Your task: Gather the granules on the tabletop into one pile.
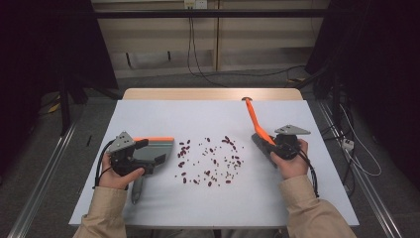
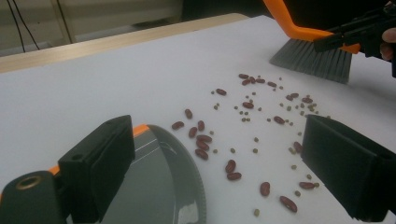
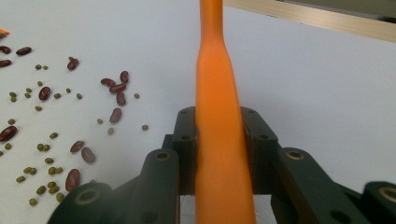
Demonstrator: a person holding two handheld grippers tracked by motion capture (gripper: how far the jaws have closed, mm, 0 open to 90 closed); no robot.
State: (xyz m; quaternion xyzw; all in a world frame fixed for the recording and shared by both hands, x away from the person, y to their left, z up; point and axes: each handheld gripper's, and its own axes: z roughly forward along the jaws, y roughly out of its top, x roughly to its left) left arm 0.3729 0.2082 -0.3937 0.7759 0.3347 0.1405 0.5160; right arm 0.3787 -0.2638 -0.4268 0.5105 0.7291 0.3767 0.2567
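Beans [image 1: 210, 159] lie scattered across the middle of the tabletop [image 1: 198, 116], nearer its front edge than its back, between a dustpan [image 1: 154, 150] toward the left edge and a brush [image 1: 259, 130] toward the right edge. A pale sheet covers the tabletop, and a strip of bare wood shows along the back edge. Beyond it the floor is grey, cables hang down a light wall panel, and dark frames stand at both sides of the room.

From above, the beans read as dark red specks too many to count. The left gripper view adds what that height hides: small green beans [image 2: 256, 139] mixed among the red kidney beans [image 2: 202, 141], and the grey bristles [image 2: 312, 60] of the brush resting on the sheet just beyond the far fringe of the scatter. The same view shows the dustpan's grey lip with its orange trim low between the left gripper's [image 2: 224, 163] fingers, which stand wide apart and released in the picture; from above that gripper sits right at the dustpan, though whether it grips the handle I cannot tell. The right gripper view shows the orange brush handle [image 3: 219, 121] running up between the right gripper's [image 3: 220, 140] fingers, which are clenched on it.

There is one dustpan, one brush, two grippers, and a person's two hands in beige sleeves [image 1: 309, 208] at the front edge.
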